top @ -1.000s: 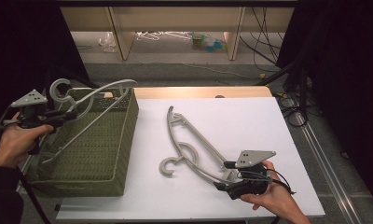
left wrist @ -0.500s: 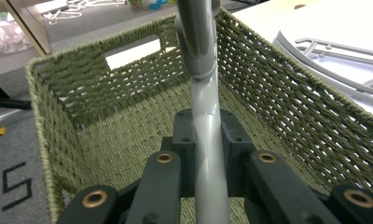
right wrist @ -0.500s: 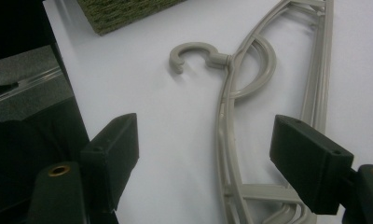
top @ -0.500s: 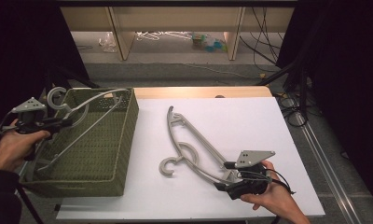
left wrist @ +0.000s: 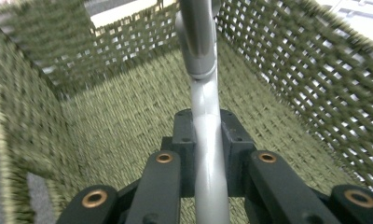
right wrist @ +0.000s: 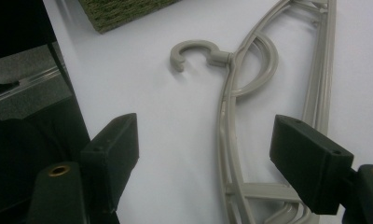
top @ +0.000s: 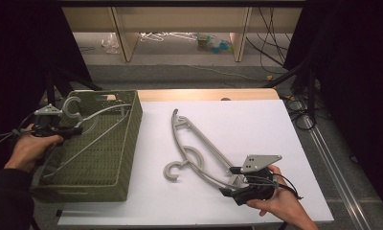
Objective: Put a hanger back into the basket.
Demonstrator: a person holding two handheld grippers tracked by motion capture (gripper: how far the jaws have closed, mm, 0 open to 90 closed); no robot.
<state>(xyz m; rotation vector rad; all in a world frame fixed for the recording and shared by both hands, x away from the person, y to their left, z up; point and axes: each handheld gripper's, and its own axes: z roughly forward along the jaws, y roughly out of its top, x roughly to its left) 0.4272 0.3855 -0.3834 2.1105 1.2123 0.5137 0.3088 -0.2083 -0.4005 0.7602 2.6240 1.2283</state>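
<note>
Right now my left gripper [top: 70, 130] clamps a grey hanger [left wrist: 204, 93] inside the green woven basket [top: 110, 165], lower and further left than a second ago. Its arm could snag the basket's rim if I release crooked. My right gripper [right wrist: 208, 158] sits wide open over the second hanger [top: 199, 153] on the white table [top: 275, 124].

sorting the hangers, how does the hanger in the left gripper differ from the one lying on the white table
The held hanger is clamped in the shut left gripper and lies tilted inside the green basket; the table hanger lies flat on the white table, ungripped. The right gripper is open, its jaws either side of the table hanger's arm. Both are grey plastic with a curved hook.
</note>
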